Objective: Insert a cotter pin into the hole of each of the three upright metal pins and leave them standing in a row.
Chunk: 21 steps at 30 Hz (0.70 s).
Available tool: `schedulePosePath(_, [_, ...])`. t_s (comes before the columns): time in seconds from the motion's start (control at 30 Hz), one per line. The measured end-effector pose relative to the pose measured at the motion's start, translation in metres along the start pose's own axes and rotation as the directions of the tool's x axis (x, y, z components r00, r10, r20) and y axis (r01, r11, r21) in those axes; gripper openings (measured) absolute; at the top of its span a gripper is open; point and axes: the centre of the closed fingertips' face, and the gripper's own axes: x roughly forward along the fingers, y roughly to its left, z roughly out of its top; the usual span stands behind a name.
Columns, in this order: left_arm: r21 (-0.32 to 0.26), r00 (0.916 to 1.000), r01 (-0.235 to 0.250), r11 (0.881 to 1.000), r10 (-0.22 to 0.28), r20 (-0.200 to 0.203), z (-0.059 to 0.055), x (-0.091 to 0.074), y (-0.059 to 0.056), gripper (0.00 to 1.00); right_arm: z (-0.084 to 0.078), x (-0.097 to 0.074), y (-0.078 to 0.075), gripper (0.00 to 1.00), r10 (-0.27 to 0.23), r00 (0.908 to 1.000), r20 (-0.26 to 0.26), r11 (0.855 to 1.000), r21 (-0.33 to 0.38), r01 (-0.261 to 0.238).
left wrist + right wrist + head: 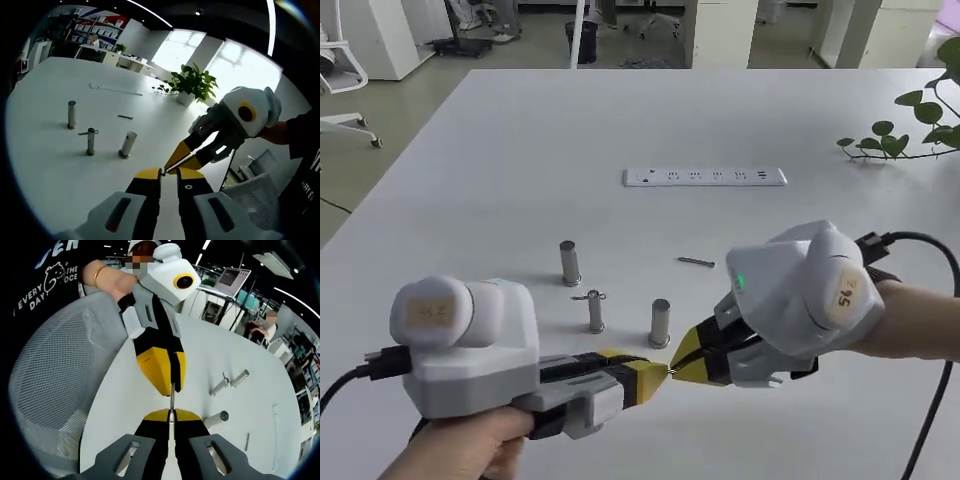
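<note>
White table (740, 110); above it the cotter pin (669, 371) is clamped at both ends, by the left gripper (658, 374) and right gripper (680, 366), near the right pin (660, 322). Likely best: release one end, keep it level, aim at the hole, don't topple it

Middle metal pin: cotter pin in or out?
In: a cotter pin pokes out sideways near the top of the middle metal pin, which stands upright.

Worktop (520, 160): matt white, smooth. Upright pins (661, 322): dull grey metal, satin. Cotter pin (171, 401): thin bright metal. Left tool (660, 374) & right tool (676, 369): smooth white plastic bodies w/ yellow/blk plastic jaws. Chair back (55, 370): grey mesh fabric.
</note>
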Motion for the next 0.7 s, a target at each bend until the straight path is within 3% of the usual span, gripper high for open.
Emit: schedulePosePath(0.7, [-0.065,0.9997,-0.016,0.998,0.014,-0.022,-0.0079,-0.0008,0.0043,0.03,0.0102,0.0032,0.0009,0.0,-0.016,0.9999,0.004,0.999,-0.051,0.016])
